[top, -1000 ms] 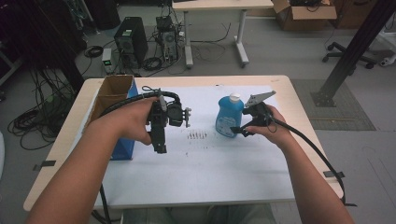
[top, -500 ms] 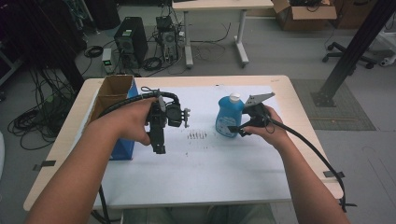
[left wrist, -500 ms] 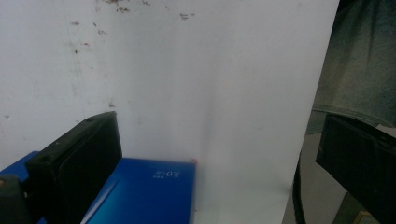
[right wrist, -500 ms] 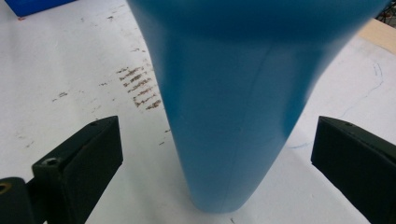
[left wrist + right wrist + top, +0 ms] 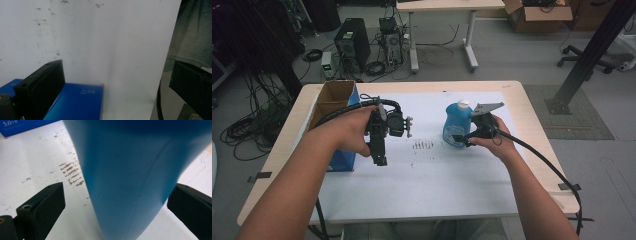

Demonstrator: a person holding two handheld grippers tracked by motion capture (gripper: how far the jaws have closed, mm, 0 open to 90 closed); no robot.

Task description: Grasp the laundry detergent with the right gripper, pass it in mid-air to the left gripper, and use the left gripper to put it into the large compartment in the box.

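A blue bottle (image 5: 456, 122) with a white cap stands upright on the white sheet (image 5: 427, 175), right of centre. My right gripper (image 5: 463, 138) reaches it from the right, open, with one jaw on each side of its lower body. In the right gripper view the bottle (image 5: 130, 182) sits between the jaws of my right gripper (image 5: 117, 195), with a gap at the left jaw. My left gripper (image 5: 380, 159) hangs left of centre, pointing back toward the person. In the left gripper view my left gripper (image 5: 117, 75) is wide open over bare sheet, holding nothing.
An open cardboard box with a blue side (image 5: 341, 157) stands at the table's left; its blue face (image 5: 75, 102) lies just under my left jaws. Brown smudges (image 5: 424, 146) mark the sheet between the grippers. Cables trail from both grippers. The table's near edge (image 5: 412, 220) is close.
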